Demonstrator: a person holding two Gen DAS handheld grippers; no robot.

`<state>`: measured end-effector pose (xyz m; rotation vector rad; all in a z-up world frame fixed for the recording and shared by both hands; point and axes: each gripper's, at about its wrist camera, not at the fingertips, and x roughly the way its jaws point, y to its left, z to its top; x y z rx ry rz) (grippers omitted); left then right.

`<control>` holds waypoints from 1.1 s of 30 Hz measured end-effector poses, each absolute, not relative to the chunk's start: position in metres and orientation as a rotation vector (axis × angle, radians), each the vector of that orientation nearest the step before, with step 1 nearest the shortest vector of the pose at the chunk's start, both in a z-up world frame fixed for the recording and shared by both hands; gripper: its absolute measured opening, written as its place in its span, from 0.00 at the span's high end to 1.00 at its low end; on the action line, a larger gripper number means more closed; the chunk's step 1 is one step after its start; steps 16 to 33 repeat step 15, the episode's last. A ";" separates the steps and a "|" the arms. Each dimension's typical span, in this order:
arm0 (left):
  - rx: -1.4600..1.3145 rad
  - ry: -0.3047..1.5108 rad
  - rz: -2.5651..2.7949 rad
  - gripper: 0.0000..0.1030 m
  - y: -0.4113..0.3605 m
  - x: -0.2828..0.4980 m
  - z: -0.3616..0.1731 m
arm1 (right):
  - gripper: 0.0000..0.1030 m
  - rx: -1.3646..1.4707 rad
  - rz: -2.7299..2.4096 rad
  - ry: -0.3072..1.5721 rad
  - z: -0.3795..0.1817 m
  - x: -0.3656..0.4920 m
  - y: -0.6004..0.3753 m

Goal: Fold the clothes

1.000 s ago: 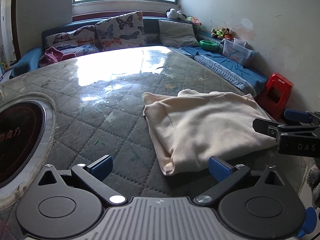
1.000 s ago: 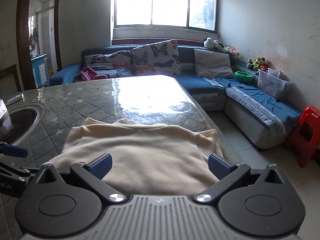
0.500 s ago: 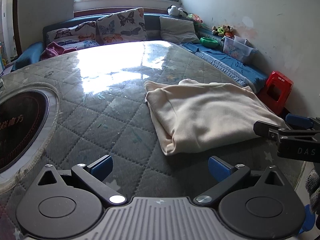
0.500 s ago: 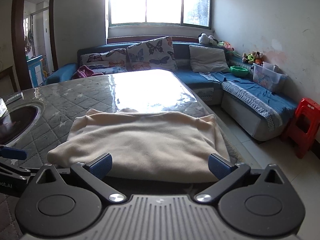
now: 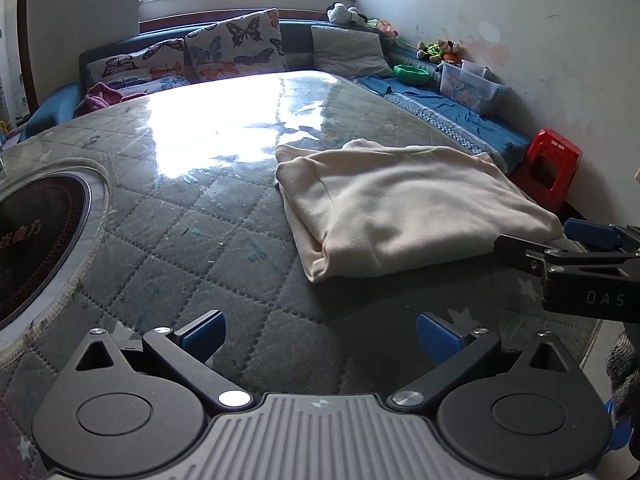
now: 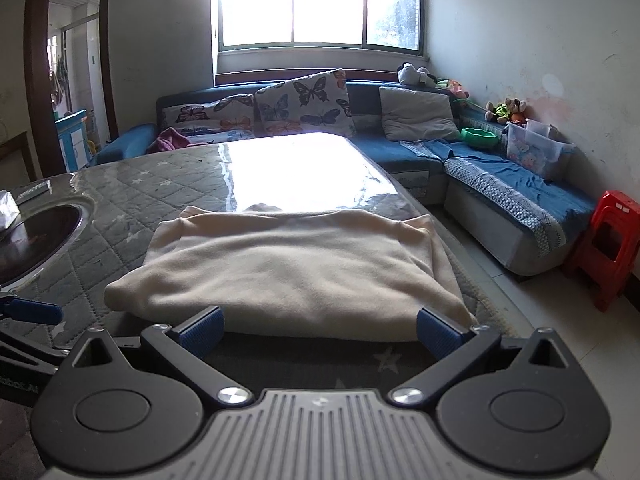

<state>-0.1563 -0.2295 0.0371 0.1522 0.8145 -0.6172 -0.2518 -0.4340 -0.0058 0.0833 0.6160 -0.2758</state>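
A cream garment lies folded into a thick rectangle on the quilted grey table cover; in the right wrist view the garment fills the middle. My left gripper is open over bare cover, short of the garment's near left corner. My right gripper is open just before the garment's near edge, nothing between its fingers. The right gripper also shows side-on at the garment's right corner.
A round dark hob is set into the table at the left. Behind stands a blue sofa with butterfly cushions, a clear plastic box and toys. A red stool stands on the floor at right.
Both grippers have drawn back from the garment and risen a little; the folded garment stays where it lay. Both stay open.
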 end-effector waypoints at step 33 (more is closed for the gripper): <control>0.160 0.809 -0.605 0.00 -0.231 -0.163 0.037 | 0.00 0.112 -0.262 0.616 -0.006 -0.260 -0.427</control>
